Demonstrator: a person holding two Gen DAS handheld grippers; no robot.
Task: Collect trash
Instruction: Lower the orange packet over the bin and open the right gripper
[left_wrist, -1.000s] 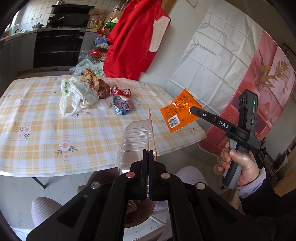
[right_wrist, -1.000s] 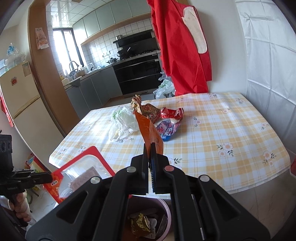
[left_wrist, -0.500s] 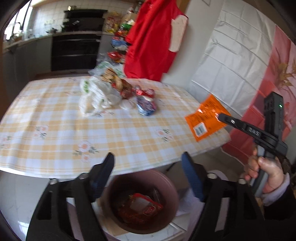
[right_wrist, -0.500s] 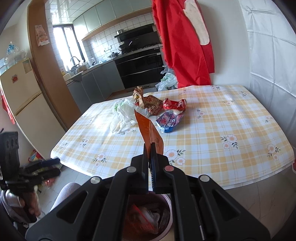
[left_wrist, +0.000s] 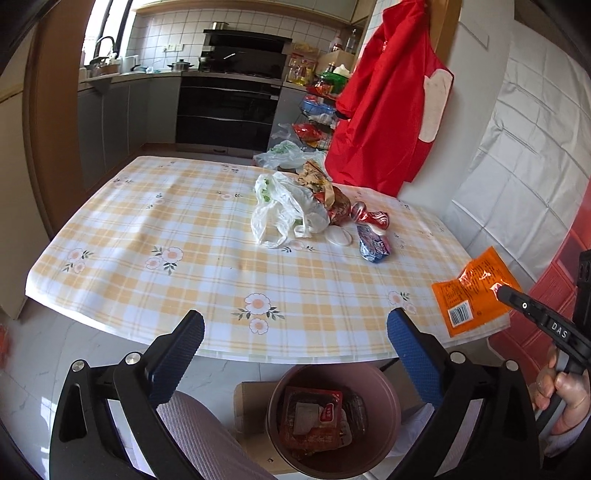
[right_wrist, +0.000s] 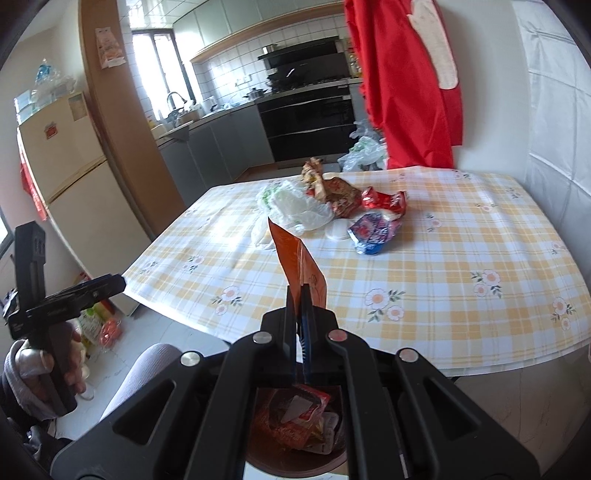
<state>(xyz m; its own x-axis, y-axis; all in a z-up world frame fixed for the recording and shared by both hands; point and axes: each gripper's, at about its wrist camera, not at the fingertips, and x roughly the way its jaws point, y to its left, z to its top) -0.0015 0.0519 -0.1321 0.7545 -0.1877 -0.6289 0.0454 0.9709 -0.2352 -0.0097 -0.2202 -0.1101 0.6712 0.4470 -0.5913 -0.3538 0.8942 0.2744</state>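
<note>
A yellow-and-white check with small white flowers is seen on the tablecloth (left_wrist: 207, 236). Near its far edge a white plastic bag (left_wrist: 284, 206) with green print, a brown-and-red wrapper (left_wrist: 328, 192), a red wrapper (left_wrist: 373, 218), a white lid (left_wrist: 340, 236) and a blue wrapper (left_wrist: 375, 247) are gathered. An orange packet (left_wrist: 471, 295) with a white barcode patch is shown off the tablecloth's right corner. Below the near edge a dusty-pink bin (left_wrist: 384, 391) is seen. Blue pads (left_wrist: 413, 354) are carried on black fingers. A red garment (left_wrist: 388, 92) with a cream patch hangs beyond the tablecloth.

both wrists: near edge, facing table (left_wrist: 207, 266) | shared: bin (left_wrist: 388, 398)
</note>
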